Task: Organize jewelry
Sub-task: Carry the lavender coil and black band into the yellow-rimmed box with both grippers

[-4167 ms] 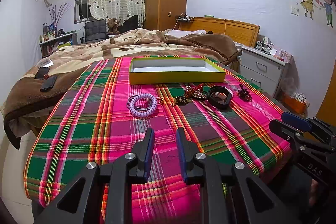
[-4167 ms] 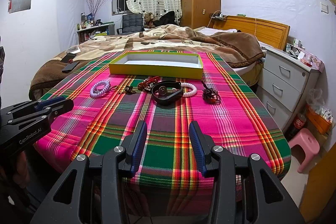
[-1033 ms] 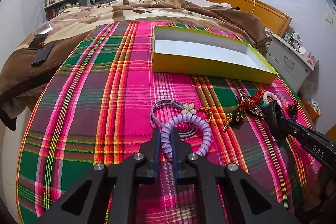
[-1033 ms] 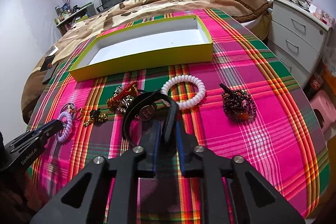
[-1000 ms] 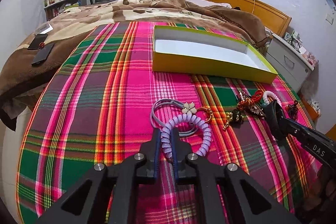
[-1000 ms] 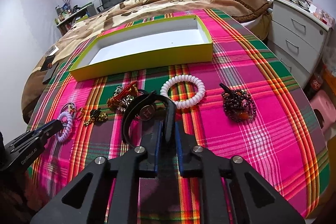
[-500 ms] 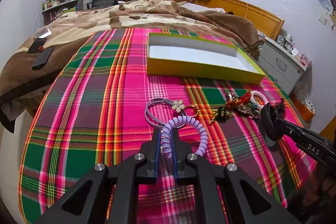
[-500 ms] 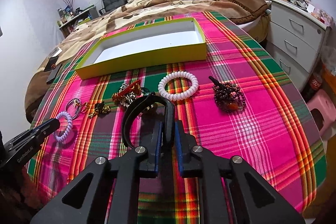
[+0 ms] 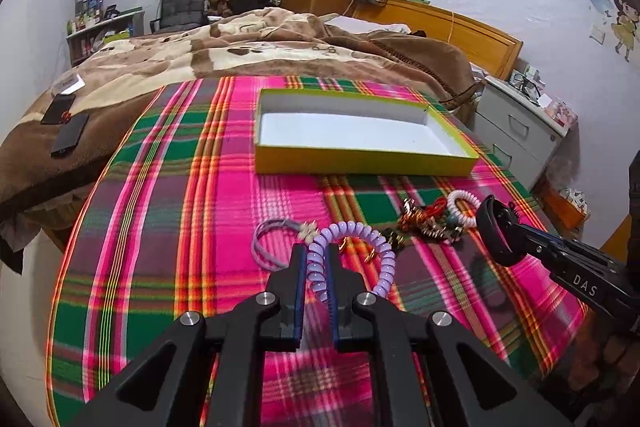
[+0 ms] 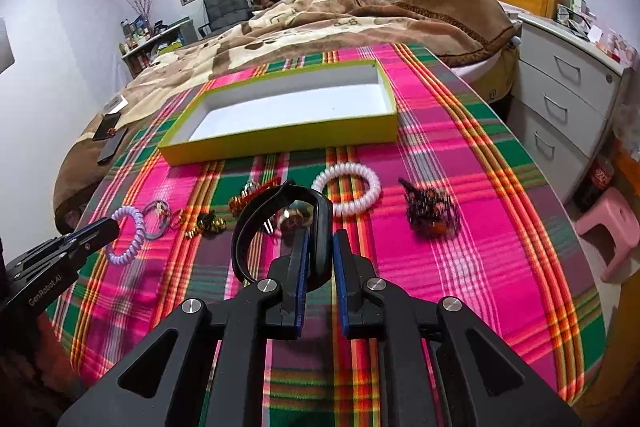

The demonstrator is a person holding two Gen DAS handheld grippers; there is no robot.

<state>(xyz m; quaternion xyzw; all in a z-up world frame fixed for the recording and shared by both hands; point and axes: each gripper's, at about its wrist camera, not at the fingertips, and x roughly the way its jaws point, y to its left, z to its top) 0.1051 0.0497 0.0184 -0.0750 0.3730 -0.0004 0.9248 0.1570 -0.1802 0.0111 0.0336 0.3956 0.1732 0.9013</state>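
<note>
Lilac coil bracelet [image 9: 352, 247] pinched by left gripper [image 9: 314, 263] | black band [image 10: 280, 227] pinched by right gripper [image 10: 320, 251]

1. The woven pink-and-green plaid cloth [image 9: 224, 187] looks matt.
2. The yellow-green cardboard box [image 9: 360, 163] has a smooth white paper lining.
3. The lilac plastic coil bracelet [image 9: 352, 239] is glossy.
4. The black plastic band [image 10: 320, 227] is smooth, slightly shiny.
</note>
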